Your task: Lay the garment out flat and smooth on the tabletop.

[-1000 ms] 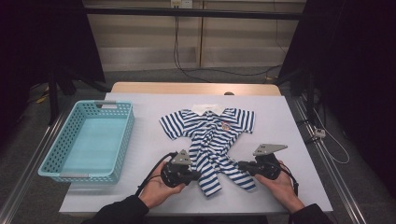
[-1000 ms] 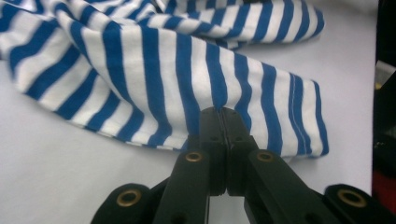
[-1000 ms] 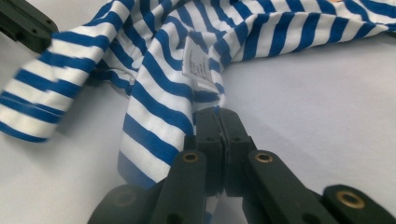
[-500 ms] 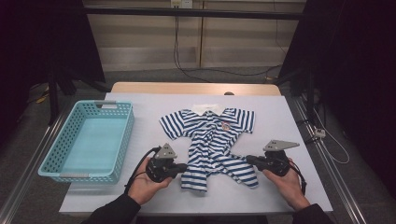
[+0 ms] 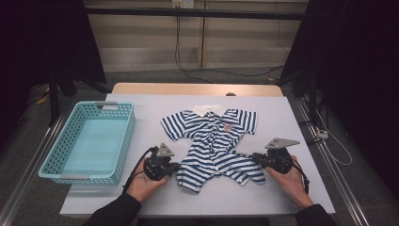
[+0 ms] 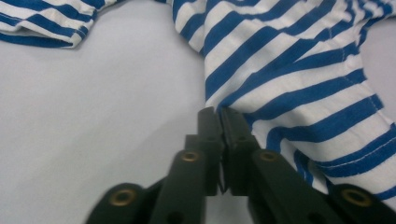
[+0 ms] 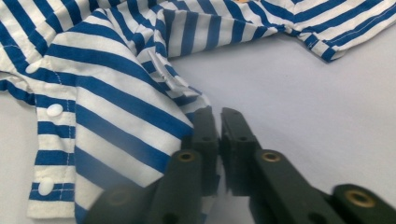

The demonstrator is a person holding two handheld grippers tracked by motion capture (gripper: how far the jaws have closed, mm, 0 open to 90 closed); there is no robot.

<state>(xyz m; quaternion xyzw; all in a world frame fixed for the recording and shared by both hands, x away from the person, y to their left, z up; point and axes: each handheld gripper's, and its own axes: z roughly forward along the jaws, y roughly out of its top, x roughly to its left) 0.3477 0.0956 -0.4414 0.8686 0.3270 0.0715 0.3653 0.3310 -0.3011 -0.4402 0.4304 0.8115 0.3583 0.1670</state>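
On the table [image 5: 310, 122] from above, the striped romper [image 5: 214, 141] lies spread flat, the basket [image 5: 87, 141] at its left bare. In both gripper views, the left gripper [image 6: 217, 112] and right gripper [image 7: 215, 112] have just parted a sliver, releasing the hems; folding remains.

Table evenly lit, surroundings dark; claw bases blurred in close views
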